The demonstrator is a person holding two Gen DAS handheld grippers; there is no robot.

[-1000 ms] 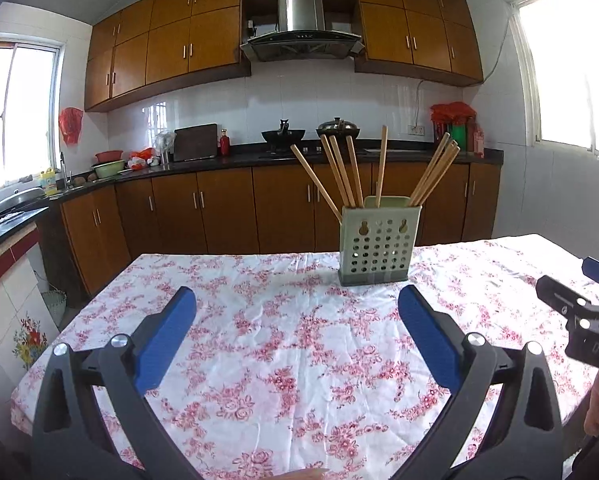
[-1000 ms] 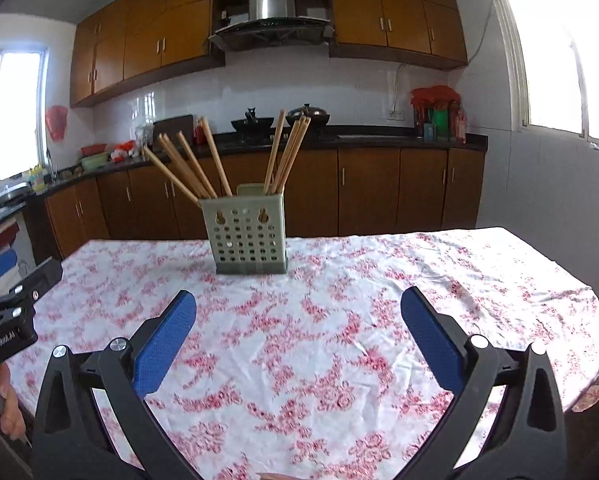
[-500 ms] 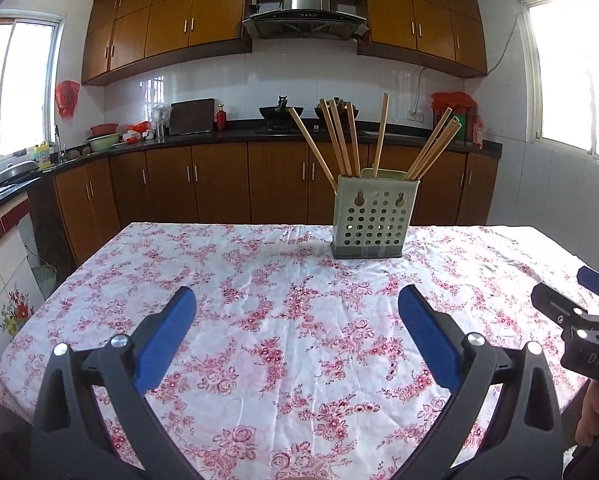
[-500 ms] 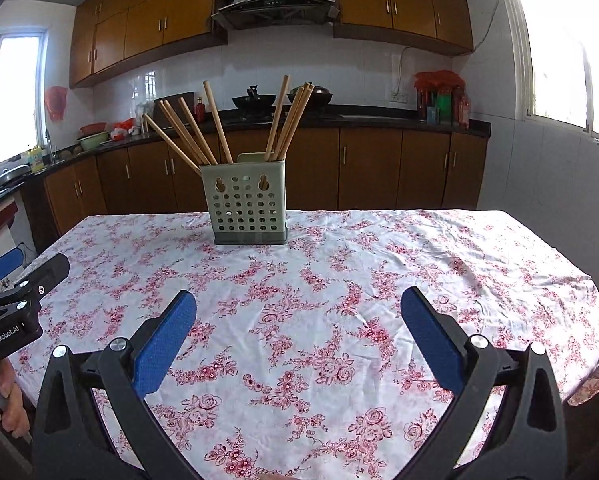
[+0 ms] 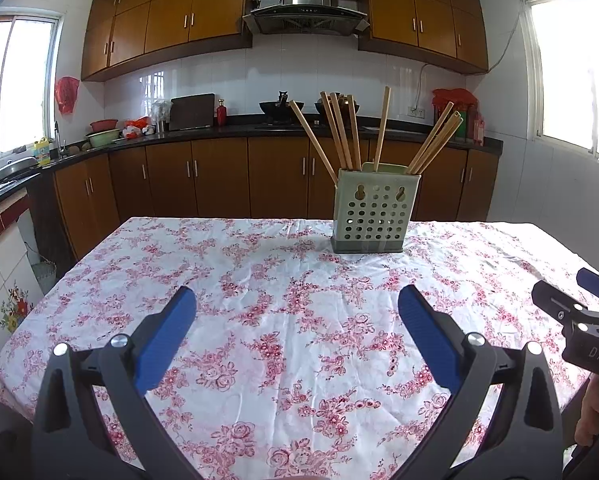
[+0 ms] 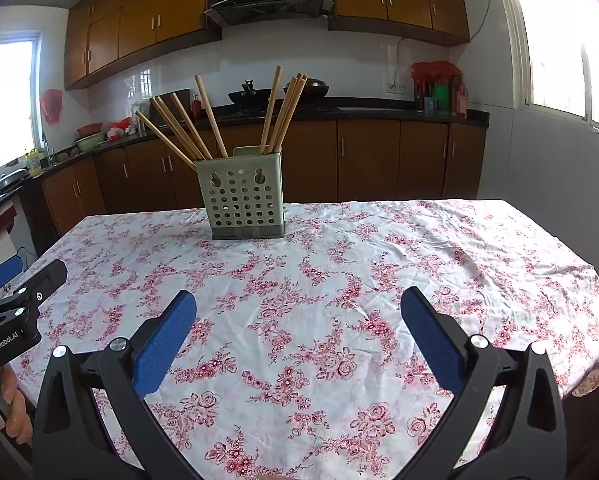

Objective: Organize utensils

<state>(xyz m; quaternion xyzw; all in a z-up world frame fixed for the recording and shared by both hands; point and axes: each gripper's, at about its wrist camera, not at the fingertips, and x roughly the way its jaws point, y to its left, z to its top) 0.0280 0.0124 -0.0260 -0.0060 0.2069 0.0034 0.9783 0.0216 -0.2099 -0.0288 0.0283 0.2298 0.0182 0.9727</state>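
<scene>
A pale green perforated utensil holder (image 5: 373, 212) stands upright at the far side of the table; it also shows in the right wrist view (image 6: 243, 196). Several wooden chopsticks (image 5: 341, 136) lean in it, fanned left and right, also seen from the right (image 6: 283, 114). My left gripper (image 5: 297, 308) is open and empty above the near part of the table, well short of the holder. My right gripper (image 6: 298, 310) is open and empty, likewise short of it. Each gripper shows at the edge of the other's view.
The table wears a white cloth with red flowers (image 5: 283, 280). Its left edge (image 5: 59, 280) and right edge (image 6: 595, 276) drop to the floor. Brown cabinets and a dark counter (image 5: 219, 132) run along the back and left walls.
Both grippers have risen and tilted down, so more of the table shows and the holder sits farther up it. Both stay open and empty.
</scene>
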